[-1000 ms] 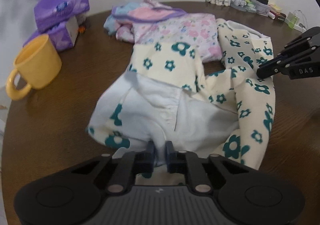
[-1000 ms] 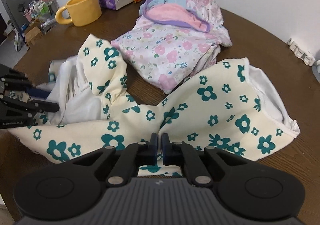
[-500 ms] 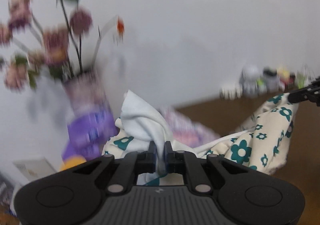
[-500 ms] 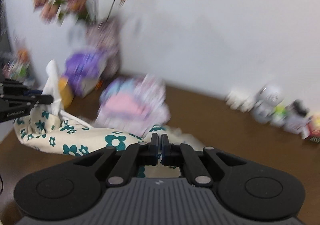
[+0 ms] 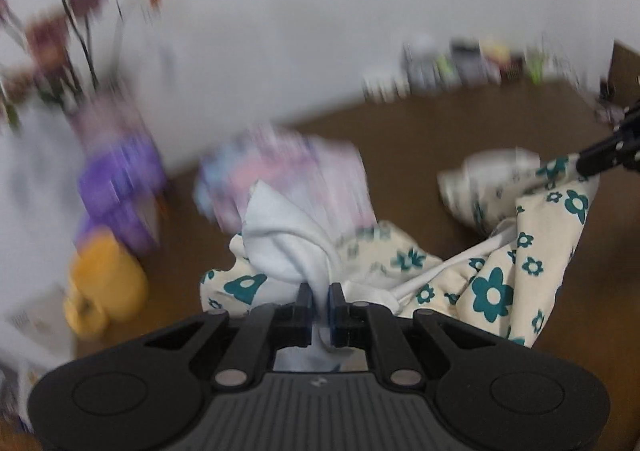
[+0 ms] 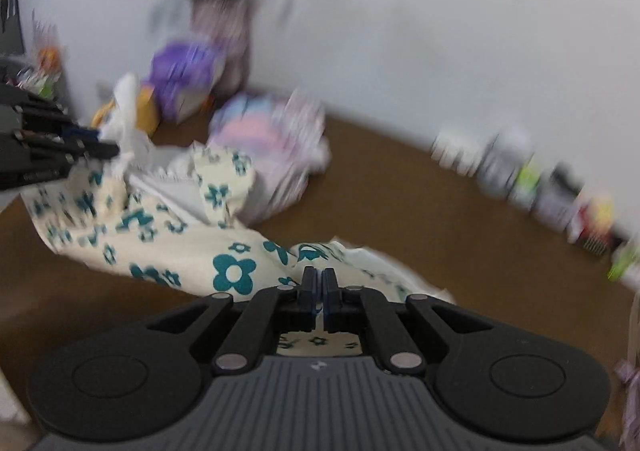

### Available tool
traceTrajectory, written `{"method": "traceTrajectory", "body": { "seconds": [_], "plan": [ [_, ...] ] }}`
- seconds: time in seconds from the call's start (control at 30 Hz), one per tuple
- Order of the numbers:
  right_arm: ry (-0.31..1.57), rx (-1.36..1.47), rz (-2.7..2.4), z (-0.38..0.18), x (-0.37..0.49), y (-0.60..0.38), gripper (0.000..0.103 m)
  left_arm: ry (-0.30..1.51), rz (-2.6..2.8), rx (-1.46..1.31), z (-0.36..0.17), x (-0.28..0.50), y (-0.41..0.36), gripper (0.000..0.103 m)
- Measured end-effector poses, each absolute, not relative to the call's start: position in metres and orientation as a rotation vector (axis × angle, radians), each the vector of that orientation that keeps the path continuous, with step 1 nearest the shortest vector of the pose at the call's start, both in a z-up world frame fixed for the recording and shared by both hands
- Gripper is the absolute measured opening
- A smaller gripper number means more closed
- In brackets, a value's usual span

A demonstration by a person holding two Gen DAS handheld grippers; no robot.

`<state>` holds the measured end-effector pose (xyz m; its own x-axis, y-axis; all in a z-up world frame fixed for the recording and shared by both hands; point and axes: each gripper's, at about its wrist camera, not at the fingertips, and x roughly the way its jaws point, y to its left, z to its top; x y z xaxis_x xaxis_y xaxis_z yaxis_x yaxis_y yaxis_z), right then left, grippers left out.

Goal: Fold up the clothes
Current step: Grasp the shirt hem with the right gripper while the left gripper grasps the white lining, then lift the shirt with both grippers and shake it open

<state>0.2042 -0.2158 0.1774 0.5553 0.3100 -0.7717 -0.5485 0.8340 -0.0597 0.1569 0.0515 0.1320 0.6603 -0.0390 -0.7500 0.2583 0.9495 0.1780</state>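
Flowered garment (image 5: 492, 291) — cream with teal blooms, slung between both tools above the middle of the brown tabletop (image 5: 460, 155), long axis running left to right. Left gripper (image 5: 319, 299) clenched on its white lining; right gripper (image 6: 319, 283) clamped on the printed edge. Folded pile (image 6: 272, 139) behind, toward the far edge — yellow mug (image 5: 106, 283) at the left edge, contents not visible.

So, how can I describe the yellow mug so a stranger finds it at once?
Start at the brown table and go to its left edge, below the flowers. Beside the purple tissue packs is the yellow mug, the only yellow, rounded thing there.
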Motion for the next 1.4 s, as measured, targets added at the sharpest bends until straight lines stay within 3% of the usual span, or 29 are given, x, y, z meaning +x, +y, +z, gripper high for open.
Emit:
{"method": "traceTrajectory", "body": {
  "seconds": [0.13,0.33,0.5,0.57,0.6,0.63,0.67,0.8,1.1,1.3,1.4],
  "plan": [
    [0.978,-0.234,0.560,0.132,0.187,-0.219,0.002,0.912,-0.163,0.222,0.091,0.133,0.057,0.007],
    [1.084,-0.180,0.561,0.087,0.164,-0.220,0.002,0.925,-0.123,0.064,0.076,0.107,0.071,0.007],
    [1.113,-0.157,0.560,0.095,0.173,-0.223,0.007,1.010,-0.104,-0.014,0.080,0.113,0.085,0.017],
    [1.107,-0.143,0.559,0.106,0.180,-0.225,0.015,1.015,-0.099,-0.009,0.087,0.122,0.086,0.037],
    [1.105,-0.136,0.559,0.111,0.183,-0.226,0.029,1.018,-0.096,-0.007,0.090,0.126,0.087,0.059],
    [1.083,-0.141,0.553,0.118,0.192,-0.224,0.040,1.020,-0.093,-0.004,0.094,0.130,0.087,0.071],
    [1.071,-0.157,0.552,0.122,0.201,-0.219,0.043,1.023,-0.091,-0.002,0.097,0.134,0.088,0.072],
    [1.106,-0.236,0.547,0.118,0.242,-0.189,0.045,1.058,-0.086,0.008,0.105,0.152,0.089,0.072],
    [1.253,-0.379,0.505,0.080,0.286,-0.152,0.046,1.221,-0.053,-0.018,0.063,0.184,0.092,0.069],
    [1.274,-0.350,0.465,0.063,0.296,-0.159,0.045,1.222,0.027,-0.087,0.057,0.189,0.101,0.048],
    [1.253,-0.318,0.419,0.063,0.294,-0.165,0.035,1.210,0.075,-0.116,0.057,0.188,0.104,0.039]
  ]
}}
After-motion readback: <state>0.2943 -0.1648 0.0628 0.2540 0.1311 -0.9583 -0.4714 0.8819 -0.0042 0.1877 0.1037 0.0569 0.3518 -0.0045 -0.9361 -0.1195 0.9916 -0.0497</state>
